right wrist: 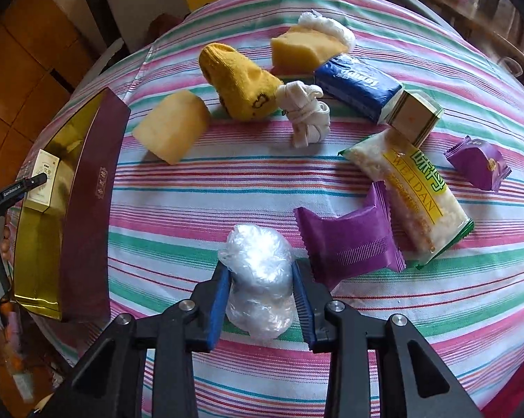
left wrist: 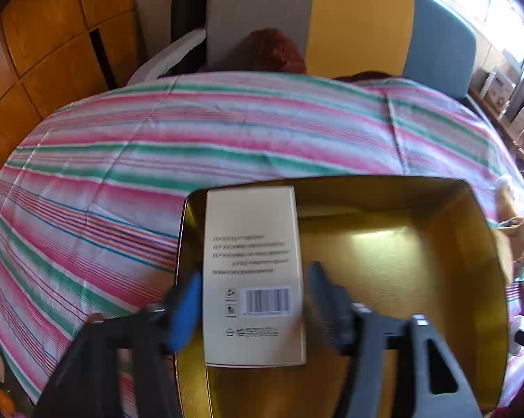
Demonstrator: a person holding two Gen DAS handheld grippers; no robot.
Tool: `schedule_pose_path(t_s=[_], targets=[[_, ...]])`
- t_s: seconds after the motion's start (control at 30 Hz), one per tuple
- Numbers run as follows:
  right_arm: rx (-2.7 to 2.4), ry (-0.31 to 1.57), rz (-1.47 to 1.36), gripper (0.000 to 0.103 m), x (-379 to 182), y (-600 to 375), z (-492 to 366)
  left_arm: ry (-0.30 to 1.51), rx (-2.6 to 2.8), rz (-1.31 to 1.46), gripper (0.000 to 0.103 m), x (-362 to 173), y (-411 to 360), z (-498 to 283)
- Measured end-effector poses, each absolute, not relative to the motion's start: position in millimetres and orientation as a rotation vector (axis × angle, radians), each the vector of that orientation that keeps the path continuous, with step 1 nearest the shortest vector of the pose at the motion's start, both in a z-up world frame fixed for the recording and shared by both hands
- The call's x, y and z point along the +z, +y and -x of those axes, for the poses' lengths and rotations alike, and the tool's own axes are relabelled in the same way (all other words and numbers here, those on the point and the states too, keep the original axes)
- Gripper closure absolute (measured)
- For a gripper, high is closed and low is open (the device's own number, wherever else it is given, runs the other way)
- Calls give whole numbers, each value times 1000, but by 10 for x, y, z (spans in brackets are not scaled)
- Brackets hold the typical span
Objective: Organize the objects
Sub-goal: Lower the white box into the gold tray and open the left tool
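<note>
A cream carton [left wrist: 253, 271] with a barcode lies flat in the left end of a gold-lined box [left wrist: 453, 244], which has maroon outer walls. My left gripper [left wrist: 255, 271] straddles the carton with its blue pads standing just off the carton's sides, so it is open. The right wrist view shows the same gold box [right wrist: 87, 209] at the table's left edge, with the carton [right wrist: 44, 181] inside. My right gripper [right wrist: 260, 268] is shut on a crumpled ball of clear plastic [right wrist: 258, 278] that rests on the striped tablecloth [right wrist: 192, 209].
Spread over the cloth are a yellow sock [right wrist: 237, 80], two yellow sponges [right wrist: 173, 125] [right wrist: 303, 48], a knotted white sock [right wrist: 305, 115], a blue tissue pack [right wrist: 356, 87], a small carton [right wrist: 415, 115], a snack bag [right wrist: 411, 195] and two purple packets [right wrist: 349, 244] [right wrist: 478, 163].
</note>
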State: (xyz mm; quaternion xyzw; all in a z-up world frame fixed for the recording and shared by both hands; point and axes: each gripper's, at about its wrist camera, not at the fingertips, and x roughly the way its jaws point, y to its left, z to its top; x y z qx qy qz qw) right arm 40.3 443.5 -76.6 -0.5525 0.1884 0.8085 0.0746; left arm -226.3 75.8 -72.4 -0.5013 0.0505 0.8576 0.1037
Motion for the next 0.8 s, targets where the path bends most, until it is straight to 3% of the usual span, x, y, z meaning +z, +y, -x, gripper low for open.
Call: schedule_pose_path(t_s=[0.33, 0.47, 0.8], targets=[[2414, 529, 1665, 67, -801, 4415, -380, 150, 2631, 1322, 28, -320, 514, 1638], [2418, 496, 1663, 67, -800, 4392, -373, 214, 2672, 1252, 28, -293, 501, 1110], [2446, 402, 1656, 67, -783, 4284, -357, 163, 2690, 1140, 28, -214, 520, 416]])
